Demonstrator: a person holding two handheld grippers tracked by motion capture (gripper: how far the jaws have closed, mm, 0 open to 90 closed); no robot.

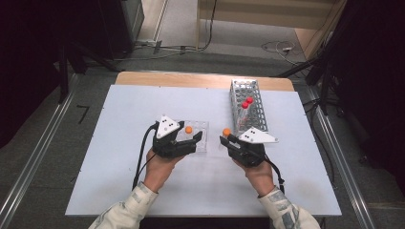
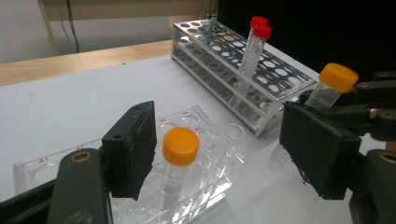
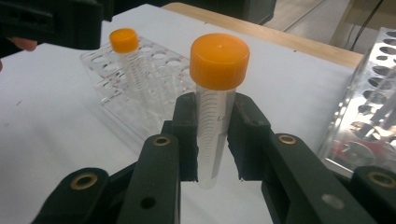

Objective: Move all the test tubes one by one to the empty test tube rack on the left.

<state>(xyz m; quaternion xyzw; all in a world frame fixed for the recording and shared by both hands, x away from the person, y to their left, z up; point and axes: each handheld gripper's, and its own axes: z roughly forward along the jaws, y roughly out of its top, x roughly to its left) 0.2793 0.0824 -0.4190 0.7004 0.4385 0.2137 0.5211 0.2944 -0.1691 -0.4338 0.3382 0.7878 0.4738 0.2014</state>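
A clear plastic rack (image 1: 200, 138) lies on the white table and holds one upright orange-capped tube (image 1: 188, 129). My left gripper (image 1: 187, 138) stands open at this rack. In the left gripper view its pads (image 2: 130, 149) straddle the rack (image 2: 205, 135) and that tube (image 2: 180, 147); the right-hand pad is clear of the rack. My right gripper (image 1: 224, 140) is shut on a second orange-capped tube (image 1: 226, 131), held upright just right of the clear rack. The right gripper view shows both pads (image 3: 187, 135) pressed on the tube's clear body (image 3: 212, 116) below the cap.
A metal wire rack (image 1: 255, 112) stands at the back right with two red-capped tubes (image 1: 247, 102) in it. Cables trail from both grippers toward the table's front edge. The table's wooden far edge (image 1: 200, 78) borders the white sheet.
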